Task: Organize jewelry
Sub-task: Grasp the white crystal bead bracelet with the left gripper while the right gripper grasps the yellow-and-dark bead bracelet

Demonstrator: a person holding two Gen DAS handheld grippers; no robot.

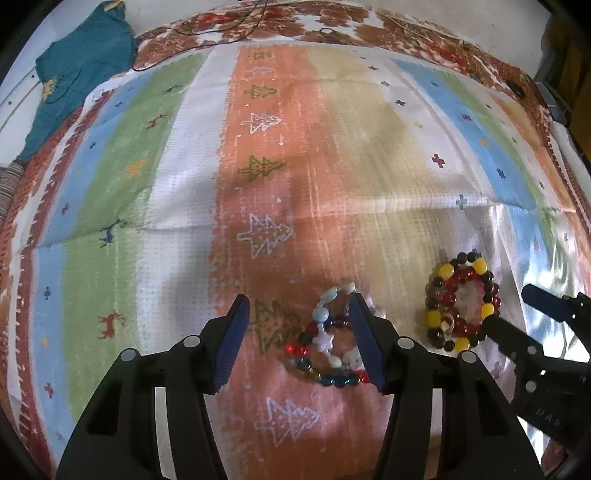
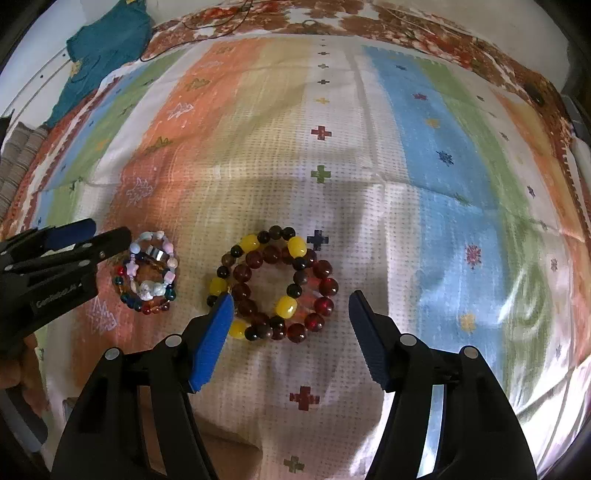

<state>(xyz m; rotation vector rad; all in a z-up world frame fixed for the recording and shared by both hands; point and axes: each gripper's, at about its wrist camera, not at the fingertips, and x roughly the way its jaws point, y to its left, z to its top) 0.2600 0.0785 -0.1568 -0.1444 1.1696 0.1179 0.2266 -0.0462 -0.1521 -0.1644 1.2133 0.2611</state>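
Two piles of bead bracelets lie on a striped cloth (image 1: 332, 155). A pile of small pale, blue-green and red bracelets (image 1: 328, 339) sits between my left gripper's (image 1: 299, 306) open fingers, close to the right finger (image 1: 364, 343); it also shows in the right wrist view (image 2: 147, 273). A pile of big dark red, brown and yellow bead bracelets (image 2: 273, 284) lies just ahead of my right gripper (image 2: 291, 306), which is open, its left finger (image 2: 214, 336) over the pile's edge. That pile also shows in the left wrist view (image 1: 461, 299).
A teal garment (image 1: 81, 66) lies at the far left corner. A thin dark cord (image 1: 207, 33) runs along the far patterned border. The right gripper (image 1: 524, 332) appears at the left view's right edge; the left gripper (image 2: 66, 254) appears at the right view's left edge.
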